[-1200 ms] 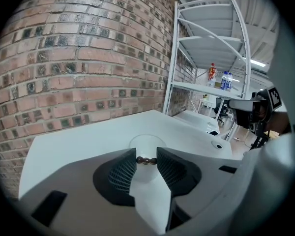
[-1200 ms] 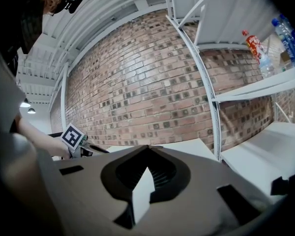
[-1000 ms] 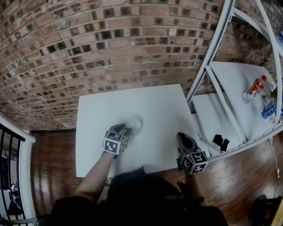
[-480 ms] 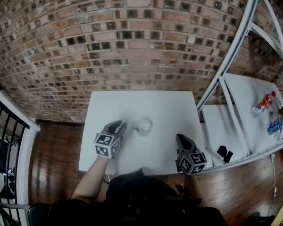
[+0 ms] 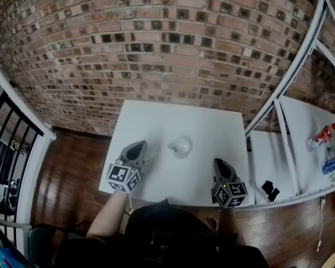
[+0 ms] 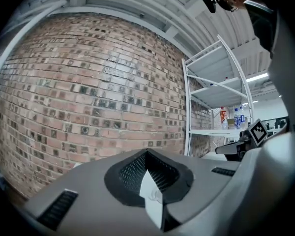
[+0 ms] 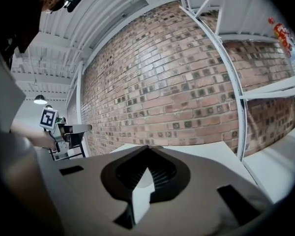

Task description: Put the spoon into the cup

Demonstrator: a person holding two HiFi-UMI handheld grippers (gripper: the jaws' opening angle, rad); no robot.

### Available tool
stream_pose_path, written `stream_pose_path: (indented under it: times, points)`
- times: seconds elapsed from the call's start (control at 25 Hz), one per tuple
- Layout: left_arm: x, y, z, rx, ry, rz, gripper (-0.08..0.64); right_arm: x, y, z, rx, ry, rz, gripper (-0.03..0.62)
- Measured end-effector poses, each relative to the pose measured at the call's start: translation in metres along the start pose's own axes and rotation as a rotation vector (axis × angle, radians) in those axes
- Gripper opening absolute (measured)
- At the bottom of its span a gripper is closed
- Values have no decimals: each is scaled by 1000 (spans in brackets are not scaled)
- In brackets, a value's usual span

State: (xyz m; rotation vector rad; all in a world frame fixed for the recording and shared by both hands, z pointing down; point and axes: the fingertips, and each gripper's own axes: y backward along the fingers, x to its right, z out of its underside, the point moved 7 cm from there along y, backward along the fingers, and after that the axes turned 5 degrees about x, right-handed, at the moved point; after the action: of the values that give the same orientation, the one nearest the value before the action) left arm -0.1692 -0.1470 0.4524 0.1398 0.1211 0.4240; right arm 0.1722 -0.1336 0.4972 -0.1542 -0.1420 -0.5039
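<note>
L gripper (image 5: 138, 146) backed off cup (image 5: 182, 147), cup now at its 3 o'clock, apart. R gripper (image 5: 219, 164) at cup's 5 o'clock. Both jaws closed, empty.

Bright even indoor light, heavy fisheye bending at edges, black vignette corners in gripper views, slight softness

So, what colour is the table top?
The table top is plain white; the head view shows it best.
</note>
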Motion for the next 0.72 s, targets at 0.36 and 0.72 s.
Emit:
stream_pose_path:
  times: [0.36, 0.72]
  points:
    - [-11, 40, 5, -25, -3, -58, 3, -22, -2, 5, -23, 34, -29, 2]
    - [-6, 38, 11, -38, -6, -42, 3, -17, 12, 5, -9, 26, -1, 2]
